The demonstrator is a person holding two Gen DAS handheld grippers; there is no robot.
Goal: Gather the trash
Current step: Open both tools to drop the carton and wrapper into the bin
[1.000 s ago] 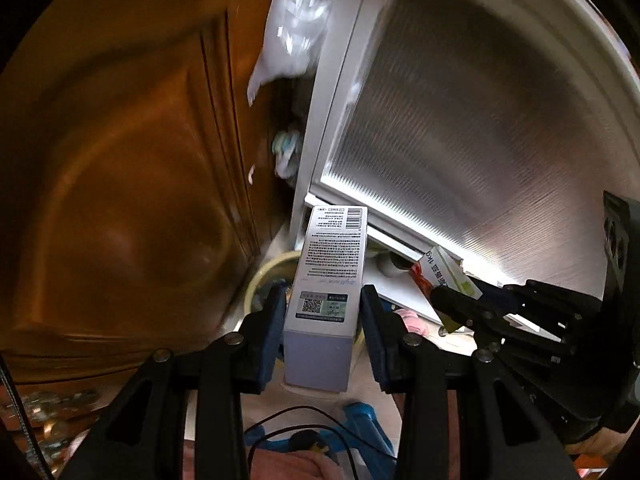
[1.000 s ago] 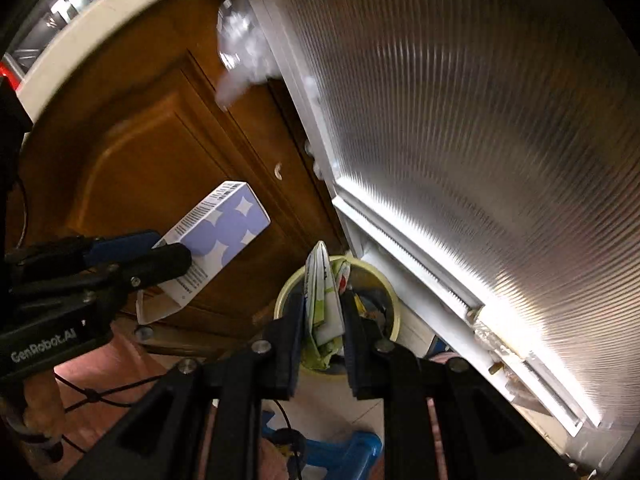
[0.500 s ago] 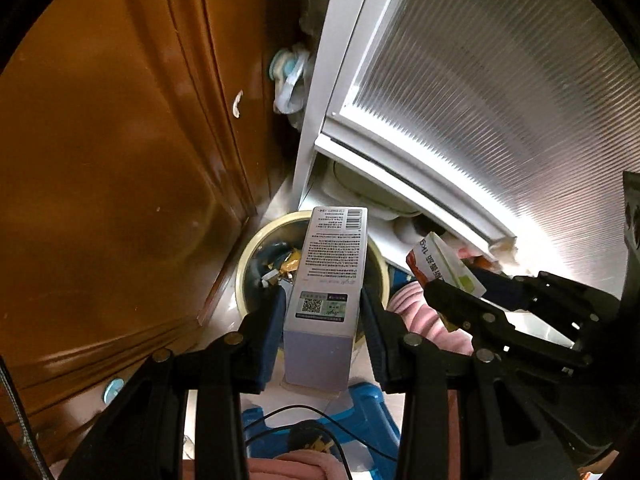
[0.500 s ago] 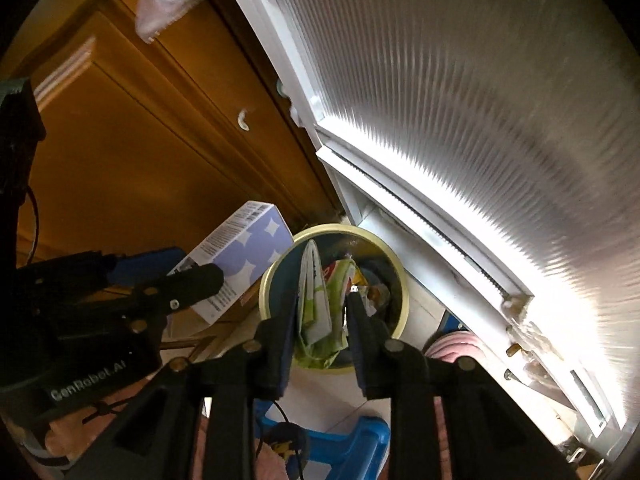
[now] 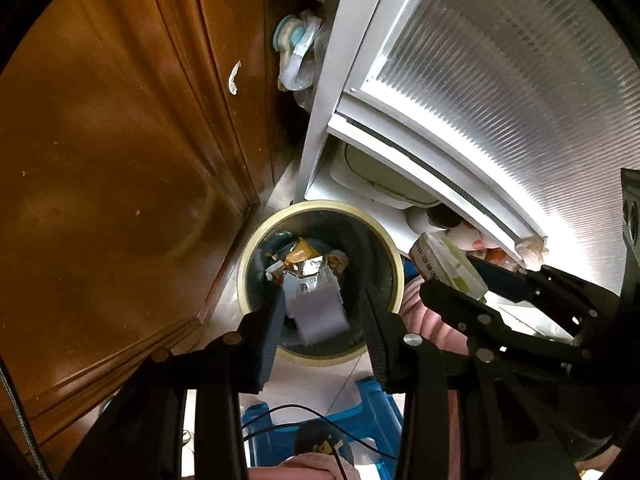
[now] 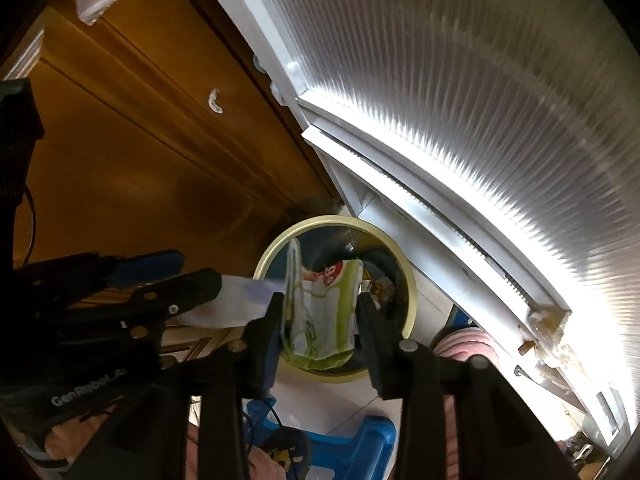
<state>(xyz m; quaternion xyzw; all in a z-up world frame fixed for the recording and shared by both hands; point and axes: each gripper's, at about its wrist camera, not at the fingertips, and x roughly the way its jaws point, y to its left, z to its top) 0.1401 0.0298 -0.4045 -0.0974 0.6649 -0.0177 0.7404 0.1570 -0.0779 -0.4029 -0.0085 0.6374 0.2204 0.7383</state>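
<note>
- Both grippers are sitting lower than a second ago, and the yellow-rimmed bin [image 5: 320, 205], small and far then, is now filling the middle of both views.
- The lavender-and-white box [image 5: 320, 316], gripped upright a second ago, is now showing blurred, tilted and lower down over the bin's mouth.
- The left gripper [image 5: 323, 294] is pointing steeply down into the bin with its fingers spread; the box is lying between them but loose, with dark bin showing between it and the right-hand finger.
- The right gripper [image 6: 319, 298] is hanging over the near rim of the bin and its jaws are opening; the green-and-white wrapper [image 6: 320, 320] is puffing out between them and touching both fingers.
- Crumpled foil and orange packets are lying at the bottom of the bin.
- The bin is standing on the floor in the corner between a brown wooden cabinet [image 5: 120, 200] and a white-framed ribbed glass door [image 5: 500, 100].
- A blue stool [image 6: 372, 436] is standing just in front of the bin.
</note>
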